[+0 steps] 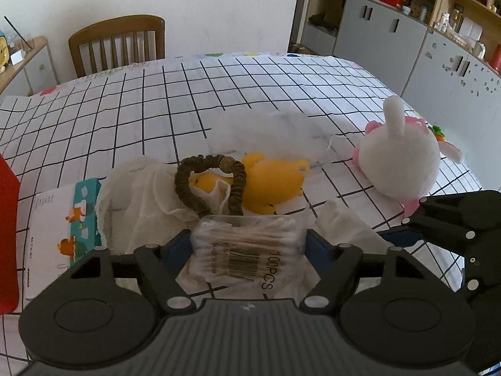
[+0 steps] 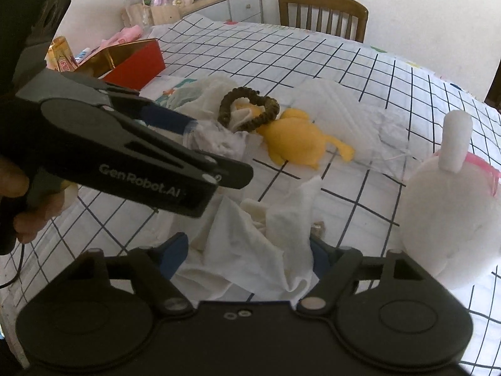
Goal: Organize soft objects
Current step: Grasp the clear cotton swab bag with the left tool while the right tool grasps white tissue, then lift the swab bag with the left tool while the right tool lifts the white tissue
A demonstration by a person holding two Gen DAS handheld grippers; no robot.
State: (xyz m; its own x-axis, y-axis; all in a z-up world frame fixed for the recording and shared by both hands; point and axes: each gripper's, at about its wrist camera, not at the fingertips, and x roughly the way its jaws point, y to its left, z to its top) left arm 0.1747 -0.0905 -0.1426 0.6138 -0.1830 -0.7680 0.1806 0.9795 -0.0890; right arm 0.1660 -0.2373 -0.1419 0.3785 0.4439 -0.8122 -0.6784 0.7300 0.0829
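Cotton-swab bag (image 1: 247, 250) sits between left tool (image 1: 249, 246) fingers.

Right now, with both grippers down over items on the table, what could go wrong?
The left gripper straddles a slippery cotton swab bag lying on white cloth, so it might squirt out or drag cloth along. The right gripper sits over crumpled cloth and may catch only one fold.

Beside my matt black plastic left gripper (image 1: 249, 244), the cotton-swab pack (image 1: 247, 250) is glossy clear film; behind it lie gauzy cloth (image 1: 141, 200), a fuzzy plush rabbit (image 1: 399, 163) and a checked fabric tablecloth (image 1: 156, 100).
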